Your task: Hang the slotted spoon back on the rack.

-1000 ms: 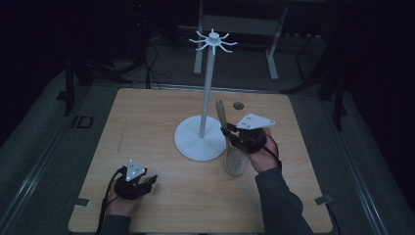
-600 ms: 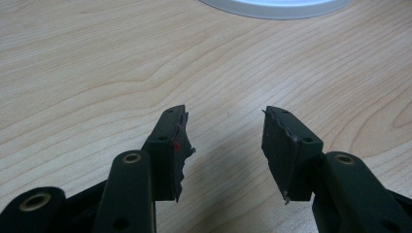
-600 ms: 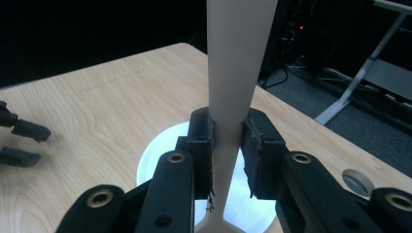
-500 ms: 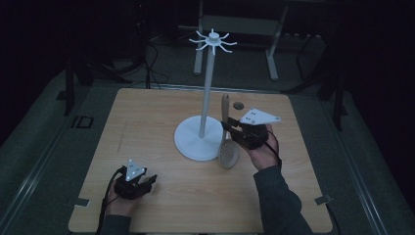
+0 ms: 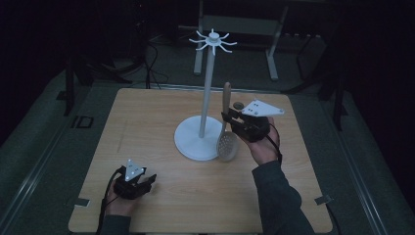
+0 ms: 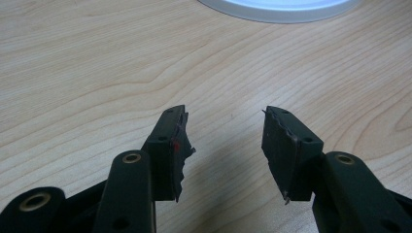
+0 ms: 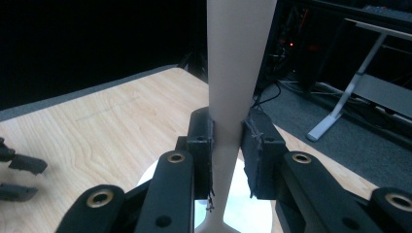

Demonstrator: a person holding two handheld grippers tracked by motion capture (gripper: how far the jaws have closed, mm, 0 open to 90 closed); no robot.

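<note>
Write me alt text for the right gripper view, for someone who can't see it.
Seen from just behind them, the right tongs are shut on the pale handle of a slotted spoon, which stands upright between their two black jaws. Below lie the stand's white round base and the wooden table; the left tongs show at the left edge.

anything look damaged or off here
The pads on the left gripper look worn: their edges are ragged and torn, with a red speck on one. Otherwise nothing stands out: the right gripper holds the slotted spoon upright by its handle beside the white stand.
</note>
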